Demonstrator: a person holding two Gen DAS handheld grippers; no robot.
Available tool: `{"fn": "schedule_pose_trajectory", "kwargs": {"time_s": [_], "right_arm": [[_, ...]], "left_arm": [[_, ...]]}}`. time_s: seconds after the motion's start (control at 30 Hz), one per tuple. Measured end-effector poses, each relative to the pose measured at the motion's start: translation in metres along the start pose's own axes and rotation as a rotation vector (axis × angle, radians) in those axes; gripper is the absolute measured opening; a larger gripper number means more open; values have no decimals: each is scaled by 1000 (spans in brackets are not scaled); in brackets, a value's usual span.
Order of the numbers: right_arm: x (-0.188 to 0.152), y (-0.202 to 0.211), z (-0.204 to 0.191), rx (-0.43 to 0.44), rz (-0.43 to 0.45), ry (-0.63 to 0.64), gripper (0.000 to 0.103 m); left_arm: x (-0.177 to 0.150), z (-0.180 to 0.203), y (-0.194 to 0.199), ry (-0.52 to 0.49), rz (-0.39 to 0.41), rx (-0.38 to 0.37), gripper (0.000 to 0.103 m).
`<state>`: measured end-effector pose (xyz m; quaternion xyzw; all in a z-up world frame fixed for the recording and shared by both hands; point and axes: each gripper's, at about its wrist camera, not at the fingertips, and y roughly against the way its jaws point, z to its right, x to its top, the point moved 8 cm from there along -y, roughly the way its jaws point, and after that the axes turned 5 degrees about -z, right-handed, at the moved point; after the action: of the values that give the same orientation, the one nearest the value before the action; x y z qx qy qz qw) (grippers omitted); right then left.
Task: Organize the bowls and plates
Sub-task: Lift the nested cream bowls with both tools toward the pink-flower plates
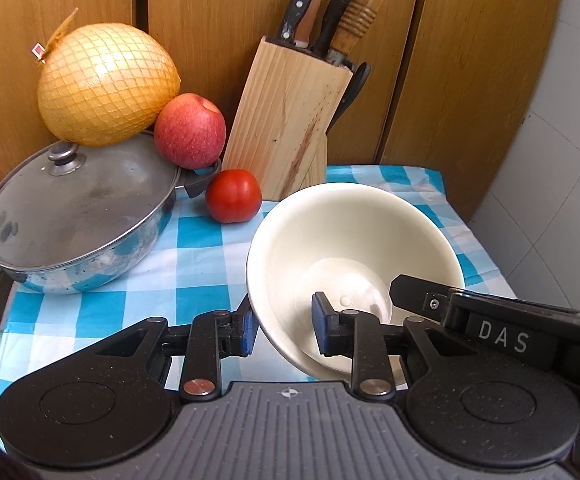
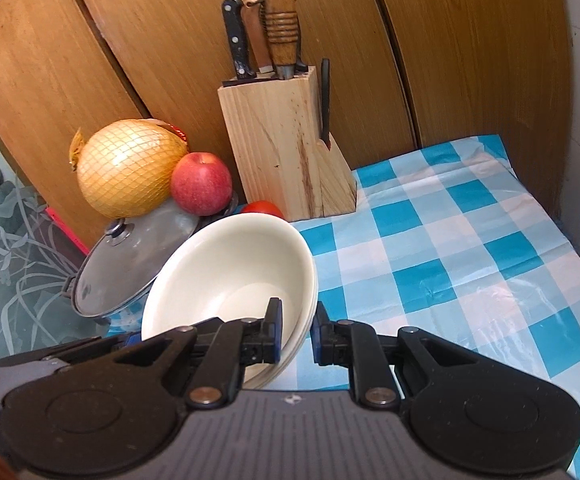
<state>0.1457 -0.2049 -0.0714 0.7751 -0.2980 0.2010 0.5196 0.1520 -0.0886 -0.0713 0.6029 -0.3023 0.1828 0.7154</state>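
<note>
A stack of cream bowls (image 1: 350, 232) hangs tilted over the blue checked cloth (image 1: 193, 264). My left gripper (image 1: 285, 326) straddles its near left rim, one pad outside against the wall. The other pad stands inside with a gap to the wall, so this gripper is open. In the right wrist view my right gripper (image 2: 296, 330) is shut on the right rim of the bowls (image 2: 225, 272), where several nested rims show. One of its fingers (image 1: 410, 292) reaches into the bowl from the right in the left wrist view.
A lidded steel pot (image 1: 77, 216) sits left of the bowls, with a netted pomelo (image 1: 105, 84) and a red apple (image 1: 189, 136) on it. A tomato (image 1: 233, 196) and a wooden knife block (image 1: 285, 120) stand behind. Checked cloth (image 2: 450, 260) spreads to the right, with wooden doors at the back.
</note>
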Motion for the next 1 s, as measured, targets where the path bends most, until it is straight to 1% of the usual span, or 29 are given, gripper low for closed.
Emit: {"fn": "schedule_pose_trajectory", "kwargs": {"time_s": [0.4,0.6,0.87,1.0], "right_arm": [[-13,39,-8,-8,48,31,16],[-30,63,-2,-1,58,5,16],[-57,99,-5,-14,88,25,16],[-74,108,-4,-3,75,17,17]], "left_arm": [[-16,12,35,-27,28,-45,38],[-33,25,55,-66,38,-71,38],[-62,39,84,-100,36,-100,40],[-77,43,94,-106,31,-110,41]]}}
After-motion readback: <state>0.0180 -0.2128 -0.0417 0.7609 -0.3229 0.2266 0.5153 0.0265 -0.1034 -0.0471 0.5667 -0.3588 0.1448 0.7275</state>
